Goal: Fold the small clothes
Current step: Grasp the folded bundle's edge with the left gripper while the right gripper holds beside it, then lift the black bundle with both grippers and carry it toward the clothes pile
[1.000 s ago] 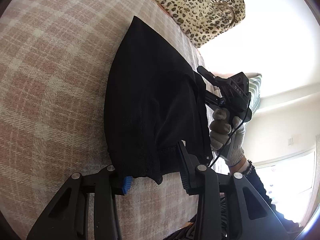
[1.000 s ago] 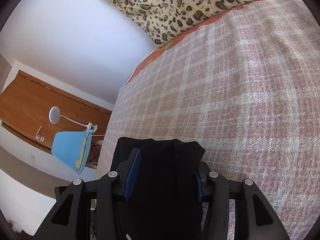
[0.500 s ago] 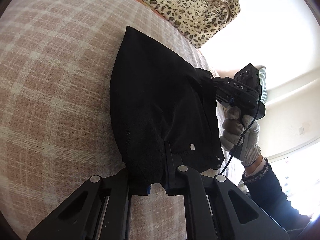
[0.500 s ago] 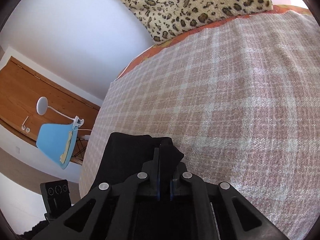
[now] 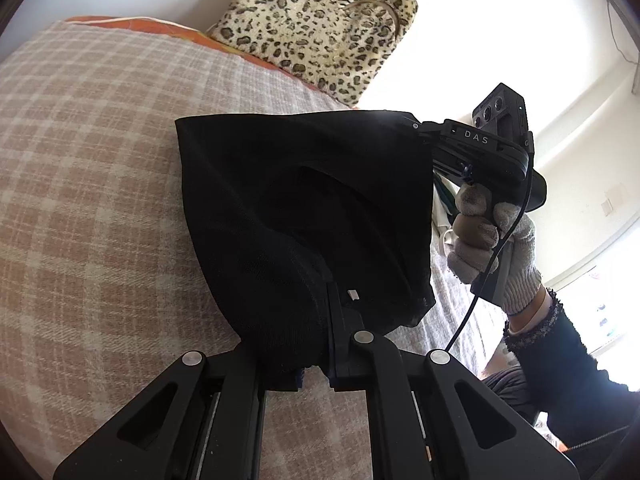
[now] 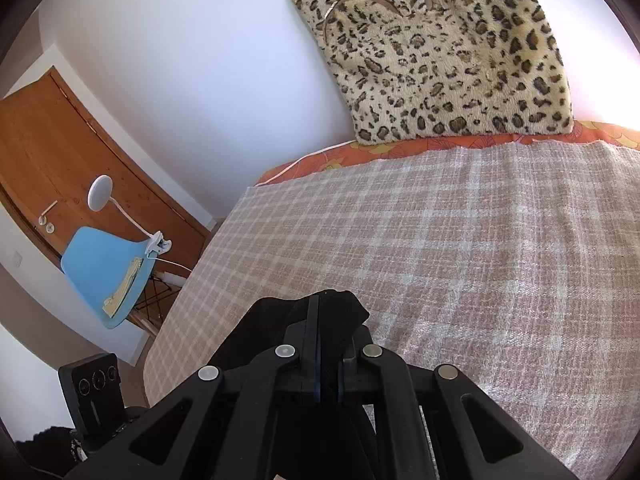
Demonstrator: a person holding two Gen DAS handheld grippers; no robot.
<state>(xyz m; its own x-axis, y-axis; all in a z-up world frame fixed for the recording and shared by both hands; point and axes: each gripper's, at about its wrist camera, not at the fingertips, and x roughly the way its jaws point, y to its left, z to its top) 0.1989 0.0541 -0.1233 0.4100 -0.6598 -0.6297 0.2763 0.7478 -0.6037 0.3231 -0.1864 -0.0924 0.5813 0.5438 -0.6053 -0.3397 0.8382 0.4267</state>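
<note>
A small black garment [image 5: 304,208] hangs stretched between my two grippers above the plaid bed cover [image 5: 92,184]. My left gripper [image 5: 320,344] is shut on its near lower corner. My right gripper [image 5: 420,128] shows in the left wrist view at the upper right, shut on the garment's far corner, held by a gloved hand [image 5: 492,248]. In the right wrist view my right gripper [image 6: 326,344] is shut on a bunch of the black cloth [image 6: 276,320]. The garment's far tip still touches the cover.
A leopard-print bag [image 6: 444,48] leans on the wall at the bed's far edge, on an orange sheet [image 6: 440,144]. A blue chair [image 6: 108,272] with a white clip lamp [image 6: 100,192] stands beside the bed before a wooden door [image 6: 60,152].
Both grippers closed on the black garment's corners and lifted it off the bed cover. The garment now hangs spread between them instead of lying flat.
</note>
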